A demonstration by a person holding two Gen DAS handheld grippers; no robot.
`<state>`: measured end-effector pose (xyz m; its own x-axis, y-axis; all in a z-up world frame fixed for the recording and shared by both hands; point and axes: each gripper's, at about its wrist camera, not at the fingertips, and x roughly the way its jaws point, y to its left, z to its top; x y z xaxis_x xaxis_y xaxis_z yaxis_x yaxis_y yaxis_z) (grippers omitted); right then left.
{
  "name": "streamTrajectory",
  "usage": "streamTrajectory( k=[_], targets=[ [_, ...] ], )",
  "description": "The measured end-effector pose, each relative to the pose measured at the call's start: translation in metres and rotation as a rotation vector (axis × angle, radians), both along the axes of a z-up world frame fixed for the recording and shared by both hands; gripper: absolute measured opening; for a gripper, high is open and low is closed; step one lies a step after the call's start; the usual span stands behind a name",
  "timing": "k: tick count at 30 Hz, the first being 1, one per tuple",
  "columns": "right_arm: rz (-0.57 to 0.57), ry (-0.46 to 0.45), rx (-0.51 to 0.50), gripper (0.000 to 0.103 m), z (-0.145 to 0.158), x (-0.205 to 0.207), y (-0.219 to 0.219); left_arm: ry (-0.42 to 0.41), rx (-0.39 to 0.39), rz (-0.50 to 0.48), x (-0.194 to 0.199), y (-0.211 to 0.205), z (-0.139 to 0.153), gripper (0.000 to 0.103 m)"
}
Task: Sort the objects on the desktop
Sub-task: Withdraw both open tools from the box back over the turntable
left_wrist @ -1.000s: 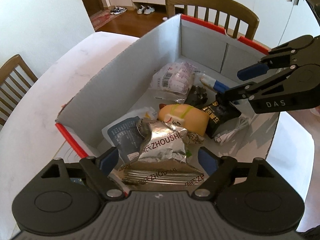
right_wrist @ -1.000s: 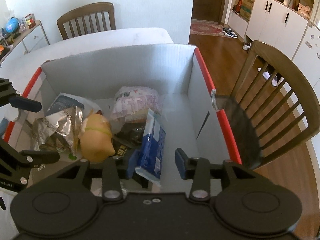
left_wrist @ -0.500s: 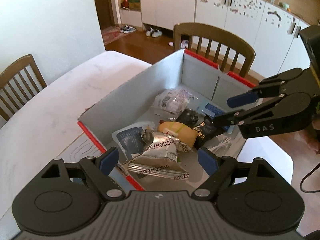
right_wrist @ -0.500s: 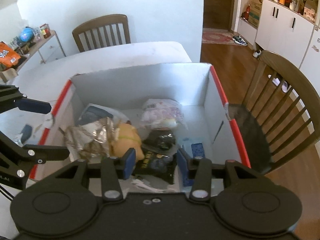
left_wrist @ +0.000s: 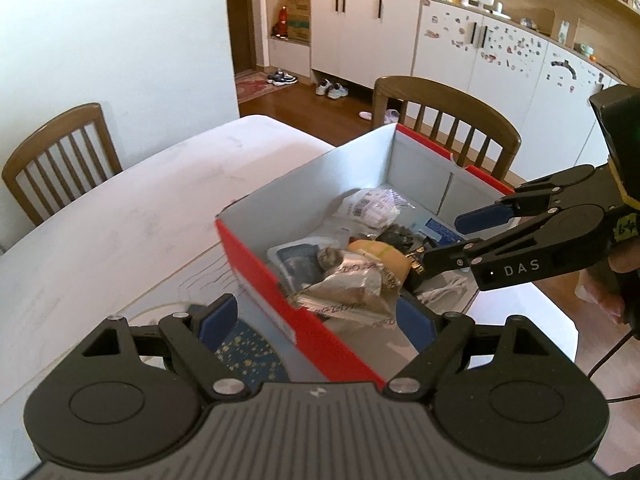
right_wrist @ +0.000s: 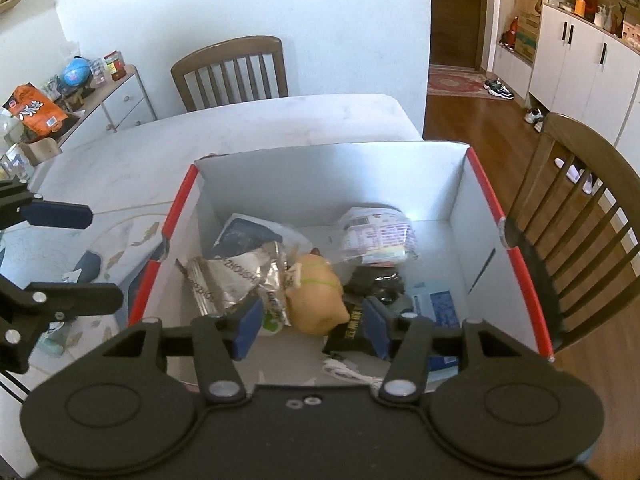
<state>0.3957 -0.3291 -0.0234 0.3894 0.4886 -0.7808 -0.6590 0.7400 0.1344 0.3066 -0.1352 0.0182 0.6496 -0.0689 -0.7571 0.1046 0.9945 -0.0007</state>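
Observation:
A red-edged cardboard box [left_wrist: 256,264] [right_wrist: 516,264] stands on the white table. It holds a silver foil snack bag [left_wrist: 348,284] [right_wrist: 236,280], a yellow bun-like pack [left_wrist: 380,254] [right_wrist: 316,300], a white printed pouch [left_wrist: 372,208] [right_wrist: 376,232], a black packet [right_wrist: 354,330], a blue pack [right_wrist: 442,308] and a dark blue pouch [left_wrist: 298,264]. My left gripper [left_wrist: 316,322] is open and empty, above the box's near wall. My right gripper [right_wrist: 312,322] is open and empty above the box; it also shows in the left wrist view [left_wrist: 452,240].
Wooden chairs [left_wrist: 60,160] [left_wrist: 448,120] [right_wrist: 580,220] stand around the table [left_wrist: 100,220]. A dark blue starred item [left_wrist: 248,354] lies on the table beside the box. A side cabinet [right_wrist: 100,100] with clutter stands at the far left.
Both grippers have pulled up and back from the box. The left gripper let go of the silver bag, which lies in the box. The right gripper has left the blue pack in the box.

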Motion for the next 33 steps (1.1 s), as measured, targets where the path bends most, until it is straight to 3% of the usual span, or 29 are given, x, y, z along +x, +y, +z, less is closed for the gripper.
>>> streamTrajectory(
  k=[7, 12, 17, 21, 33],
  targets=[
    [-0.005, -0.01, 0.012, 0.075, 0.003, -0.014, 0.01, -0.015, -0.02, 0.028, -0.018, 0.019, 0.001, 0.086],
    [0.012, -0.024, 0.026, 0.082, 0.009, -0.03, 0.023, -0.021, -0.04, 0.053, -0.031, 0.038, -0.001, 0.086],
    [0.033, -0.045, 0.04, 0.084, 0.015, -0.05, 0.041, -0.029, -0.057, 0.07, -0.047, 0.059, -0.003, 0.086],
    [0.047, -0.049, 0.055, 0.084, 0.017, -0.066, 0.057, -0.038, -0.066, 0.087, -0.06, 0.077, -0.005, 0.098],
    [0.089, -0.056, 0.064, 0.084, 0.014, -0.117, 0.112, -0.041, -0.071, 0.154, -0.103, 0.141, -0.017, 0.103]
  ],
)
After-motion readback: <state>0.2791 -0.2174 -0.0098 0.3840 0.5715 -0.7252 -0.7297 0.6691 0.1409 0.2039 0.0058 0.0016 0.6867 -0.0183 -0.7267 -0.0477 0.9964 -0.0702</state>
